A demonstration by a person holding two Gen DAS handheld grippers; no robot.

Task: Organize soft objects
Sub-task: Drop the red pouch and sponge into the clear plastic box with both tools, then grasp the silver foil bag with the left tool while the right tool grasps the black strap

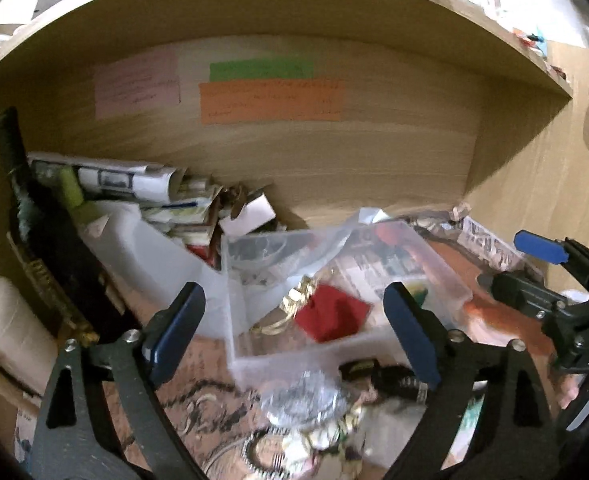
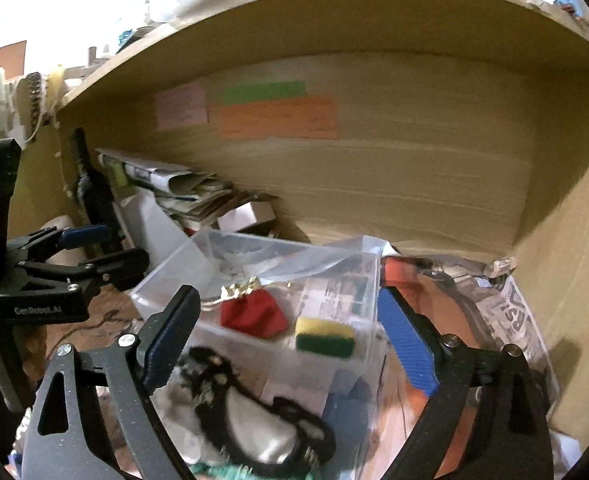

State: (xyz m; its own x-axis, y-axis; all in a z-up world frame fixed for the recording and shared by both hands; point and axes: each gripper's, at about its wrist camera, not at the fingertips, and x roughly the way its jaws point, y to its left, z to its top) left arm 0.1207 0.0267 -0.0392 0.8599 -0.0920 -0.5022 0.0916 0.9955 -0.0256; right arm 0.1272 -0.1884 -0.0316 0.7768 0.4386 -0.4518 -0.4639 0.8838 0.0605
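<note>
Clear plastic box [image 2: 254,280] on the cluttered desk holds a red cloth [image 2: 252,316] and a yellow-green sponge [image 2: 325,337], possibly more, blurred; left gripper [image 1: 294,332] and right gripper [image 2: 290,344] both gape wide, empty, before it.

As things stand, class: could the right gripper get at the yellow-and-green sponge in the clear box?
Probably yes. The right gripper is open, and the sponge lies uncovered in the clear box, whose top shows no lid. The red cloth pouch sits beside it, not over it.
</note>
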